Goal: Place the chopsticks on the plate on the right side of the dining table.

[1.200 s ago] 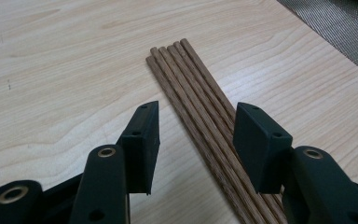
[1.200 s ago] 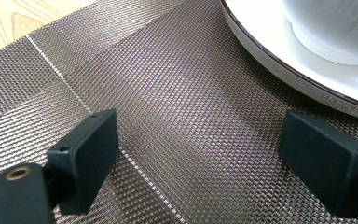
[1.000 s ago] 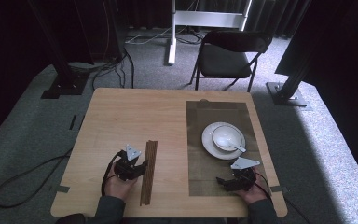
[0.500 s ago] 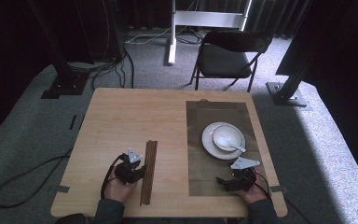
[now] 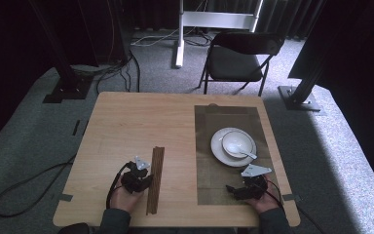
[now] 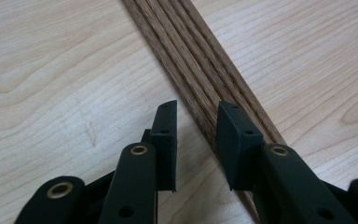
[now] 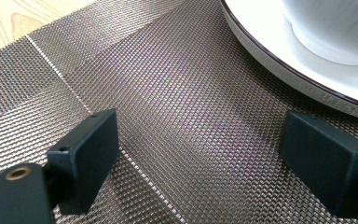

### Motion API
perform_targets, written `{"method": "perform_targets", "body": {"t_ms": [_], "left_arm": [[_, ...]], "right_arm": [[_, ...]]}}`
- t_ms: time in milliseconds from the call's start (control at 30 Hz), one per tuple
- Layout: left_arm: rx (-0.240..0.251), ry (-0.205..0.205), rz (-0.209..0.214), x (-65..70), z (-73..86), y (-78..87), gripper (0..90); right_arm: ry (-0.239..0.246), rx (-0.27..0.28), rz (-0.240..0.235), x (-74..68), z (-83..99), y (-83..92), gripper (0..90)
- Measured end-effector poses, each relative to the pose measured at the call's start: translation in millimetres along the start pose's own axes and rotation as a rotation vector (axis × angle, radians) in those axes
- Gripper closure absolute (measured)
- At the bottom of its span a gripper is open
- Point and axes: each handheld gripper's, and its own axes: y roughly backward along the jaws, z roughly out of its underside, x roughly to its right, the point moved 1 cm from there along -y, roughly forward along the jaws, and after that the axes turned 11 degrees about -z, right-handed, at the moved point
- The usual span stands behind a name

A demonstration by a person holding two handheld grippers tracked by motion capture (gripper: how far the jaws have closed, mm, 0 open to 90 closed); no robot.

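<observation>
No writing or brand mark is legible anywhere. The left tongs (image 6: 196, 135) lie low over the pale wooden worktop (image 5: 126, 126), held by the left hand (image 5: 124, 197) at the near edge; their jaws have just been closing and stand narrow, astride the near part of the bundle of dark brown wooden sticks (image 6: 200, 70) without pressing it. The right tongs (image 7: 205, 154) gape wide above the brown woven placemat (image 7: 168, 93), just beside the white plate (image 7: 279, 51) carrying a white bowl (image 7: 331, 23). The high view adds a white spoon (image 5: 241, 152) in that bowl.

Parted fingers (image 6: 168, 135) astride wooden sticks (image 6: 200, 70)
</observation>
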Motion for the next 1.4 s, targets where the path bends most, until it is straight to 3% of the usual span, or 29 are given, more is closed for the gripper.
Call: {"method": "perform_targets", "body": {"t_ms": [733,1400], "left_arm": [[-0.005,0.004,0.01,0.2,0.2,0.3,70.4],[-0.05,0.021,0.012,3.3,6.7,2.5,69.3]], "right_arm": [[0.0,0.0,0.0,0.0,0.0,0.0,11.6],[-0.001,0.0,0.0,-0.1,0.0,0.0,11.6]]}}
